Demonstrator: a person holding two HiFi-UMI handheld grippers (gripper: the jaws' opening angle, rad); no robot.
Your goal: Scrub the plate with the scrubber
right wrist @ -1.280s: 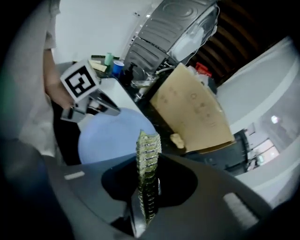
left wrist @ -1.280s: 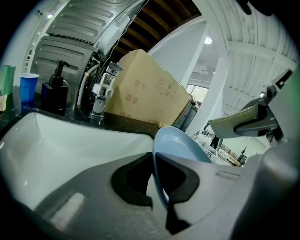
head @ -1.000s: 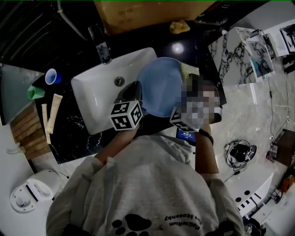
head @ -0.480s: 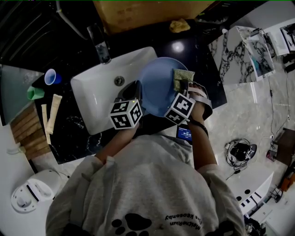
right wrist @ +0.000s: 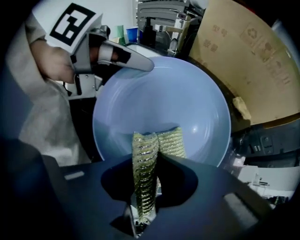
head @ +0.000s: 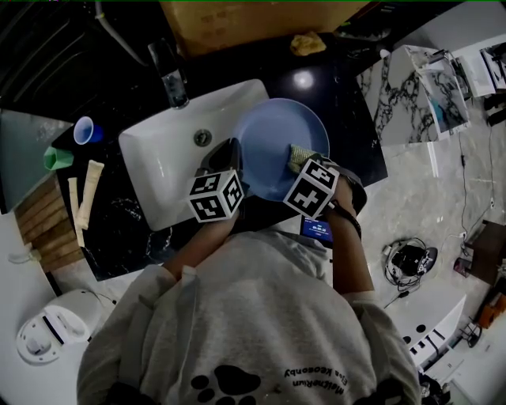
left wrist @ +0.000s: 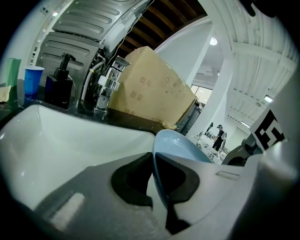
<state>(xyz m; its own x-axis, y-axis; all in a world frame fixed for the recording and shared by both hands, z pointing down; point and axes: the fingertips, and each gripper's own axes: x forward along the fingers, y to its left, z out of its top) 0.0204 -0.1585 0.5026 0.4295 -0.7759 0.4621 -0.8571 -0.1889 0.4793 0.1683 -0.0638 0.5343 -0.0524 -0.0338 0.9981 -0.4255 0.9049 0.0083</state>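
Scrubber, place: the scrubber is pinched in the right claw. Its free end lies on the inner face of the plate, close to the rim nearest that claw.
Scrubber, axis: the long axis runs along the claw's own line, from the jaws out to the plate. The far end is folded over to one side.
Right claw: the jaws are clamped on the scrubber, one on each flat side, and it points down onto the plate.
Left claw: the left claw has its jaws closed on the plate's rim, with the rim passing straight between them.
Plate, attitude: the blue plate is held up by its rim, with its hollow face turned toward the right claw and the head camera.
Plate, place: it is over the right edge of the sink and the dark desk.
Sink, contents: a white basin with a drain in the bottom.
Cups: a blue cup and a green cup are on the desk left of the sink. I cannot tell what is in them.
Left gripper view only: the plate appears edge-on as a thin line. A dark pump bottle stands beside the tap.
Right gripper view only: it shows the scrubber's ribbed weave and the full round of the plate's face.
Head view only: both marker cubes appear side by side at the plate's near rim. A cardboard box is behind the sink.
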